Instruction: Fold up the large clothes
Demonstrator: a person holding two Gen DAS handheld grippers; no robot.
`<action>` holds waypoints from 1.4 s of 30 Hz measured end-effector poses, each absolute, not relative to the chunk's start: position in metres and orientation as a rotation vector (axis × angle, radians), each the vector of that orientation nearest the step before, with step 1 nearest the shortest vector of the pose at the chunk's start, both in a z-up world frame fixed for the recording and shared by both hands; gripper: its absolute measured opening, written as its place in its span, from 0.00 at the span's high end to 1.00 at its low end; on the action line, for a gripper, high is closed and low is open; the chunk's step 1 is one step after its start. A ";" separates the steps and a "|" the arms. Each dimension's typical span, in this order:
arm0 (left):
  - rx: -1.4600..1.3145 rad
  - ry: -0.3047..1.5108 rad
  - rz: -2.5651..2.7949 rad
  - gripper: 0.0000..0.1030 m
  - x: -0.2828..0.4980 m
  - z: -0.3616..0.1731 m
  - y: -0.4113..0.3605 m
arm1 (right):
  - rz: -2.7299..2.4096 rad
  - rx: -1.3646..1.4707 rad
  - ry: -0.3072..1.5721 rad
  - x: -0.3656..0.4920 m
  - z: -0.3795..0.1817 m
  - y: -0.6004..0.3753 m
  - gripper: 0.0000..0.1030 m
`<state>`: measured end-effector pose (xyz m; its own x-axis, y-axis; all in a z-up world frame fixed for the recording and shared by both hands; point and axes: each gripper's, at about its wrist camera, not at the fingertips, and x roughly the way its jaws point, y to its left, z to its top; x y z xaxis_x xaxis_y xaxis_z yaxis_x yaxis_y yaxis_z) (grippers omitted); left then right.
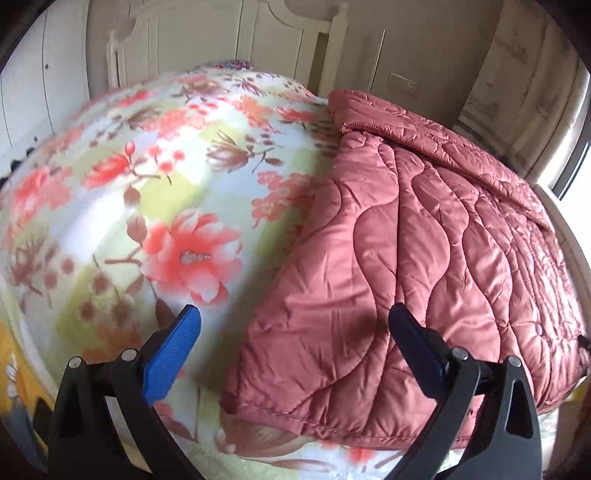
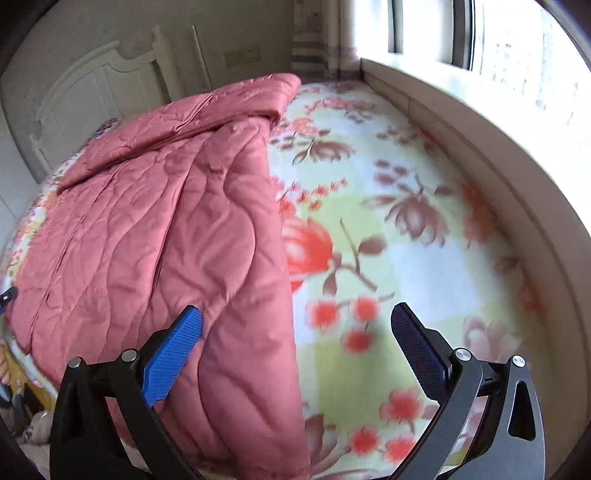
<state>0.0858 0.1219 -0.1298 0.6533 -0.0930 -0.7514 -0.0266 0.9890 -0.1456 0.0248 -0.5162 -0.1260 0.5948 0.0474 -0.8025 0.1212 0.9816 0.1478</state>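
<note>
Left wrist view, near field: your left claw point(image 1: 293, 325) stands wide, nothing between the blue pads, hovering over the near left corner of the pink quilted coat point(image 1: 406, 251). One pad sits over the floral bedsheet point(image 1: 147, 206), the other over pink fabric. The coat's stitched near hem runs across just under the claw, and its left edge climbs away from you toward the headboard point(image 1: 221, 33).

Right wrist view, near field: your right claw point(image 2: 295, 325) is also spread wide and empty. Its left pad is over the coat point(image 2: 147, 229), its right pad over bare sheet, so the coat's right edge passes straight between the fingers.

Mid field: the coat lies flat on the bed, long axis running from you toward the headboard. It is already doubled lengthwise, by the look of it. Both side edges are straight.

Far field: a folded-over flap, a sleeve or collar part, lies across the top end. Window ledge point(image 2: 461, 122) to the right, well apart from the coat.

Judgement: each claw brackets its own near corner, neither clearly nearer. The coming fold likely carries the near hem away toward the far end, so both would need to close on the hem together.
</note>
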 end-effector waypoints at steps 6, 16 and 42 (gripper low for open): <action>-0.090 0.864 -0.131 0.02 0.080 -0.134 0.103 | 0.125 0.126 0.897 -0.004 -0.128 -0.491 0.14; 0.045 0.839 -0.289 0.11 0.070 -0.138 0.048 | 0.228 0.248 0.810 -0.031 -0.127 -0.488 0.49; -0.446 0.435 -0.709 0.71 -0.020 0.058 0.167 | 0.497 0.225 0.252 -0.121 0.084 -0.477 0.84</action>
<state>-0.0202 0.1666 0.0584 0.6788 -0.6986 -0.2264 0.5185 0.6742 -0.5259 -0.1212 -0.4771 0.0838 0.8492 0.4954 -0.1831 -0.4402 0.8554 0.2729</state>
